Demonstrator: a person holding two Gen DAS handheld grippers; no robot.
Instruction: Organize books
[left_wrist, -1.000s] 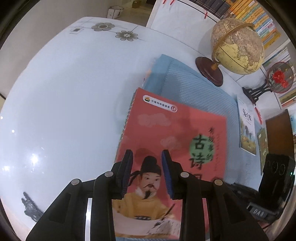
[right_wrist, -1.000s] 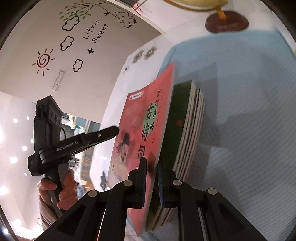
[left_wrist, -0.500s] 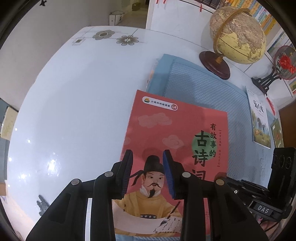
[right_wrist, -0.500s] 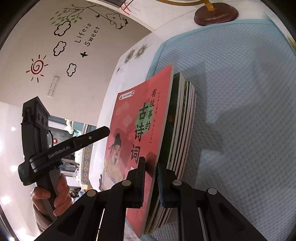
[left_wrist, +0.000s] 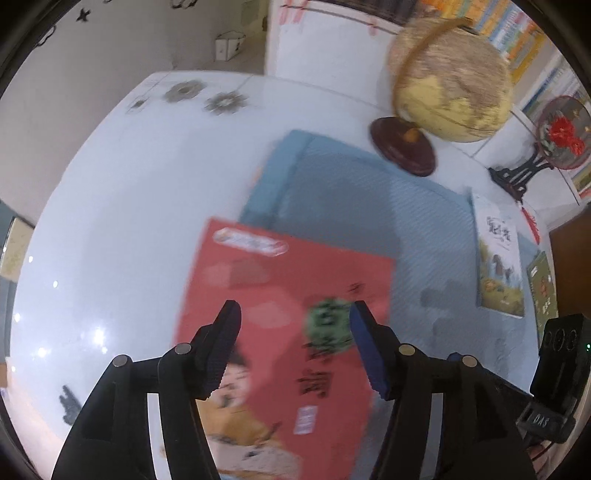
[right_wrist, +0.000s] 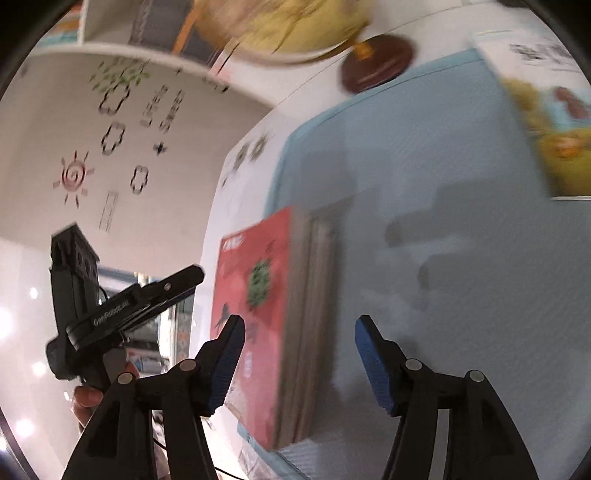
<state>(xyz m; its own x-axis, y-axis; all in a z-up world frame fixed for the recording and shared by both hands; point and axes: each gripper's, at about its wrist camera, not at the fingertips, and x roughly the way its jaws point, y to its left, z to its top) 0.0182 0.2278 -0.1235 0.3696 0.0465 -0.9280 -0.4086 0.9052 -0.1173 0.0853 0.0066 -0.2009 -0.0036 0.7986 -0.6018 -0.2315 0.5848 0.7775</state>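
A red picture book (left_wrist: 288, 332) tops a stack of several thin books (right_wrist: 306, 332) lying at the left edge of a blue mat (left_wrist: 369, 206). My left gripper (left_wrist: 291, 347) is open above the red cover, holding nothing. My right gripper (right_wrist: 299, 354) is open too, its fingers either side of the stack's spines, holding nothing. In the right wrist view the left gripper's body (right_wrist: 122, 314) shows left of the stack. Two more books (left_wrist: 498, 266) lie on the mat's right side.
A globe (left_wrist: 450, 77) on a dark wooden base (left_wrist: 404, 147) stands behind the mat. A round red ornament on a black stand (left_wrist: 554, 136) is at the far right. The white table (left_wrist: 129, 206) extends left. Bookshelves line the back.
Both grippers have opened: the right one let go of the red cover and stack. Both have drawn back, and the stack now lies flat on the mat.
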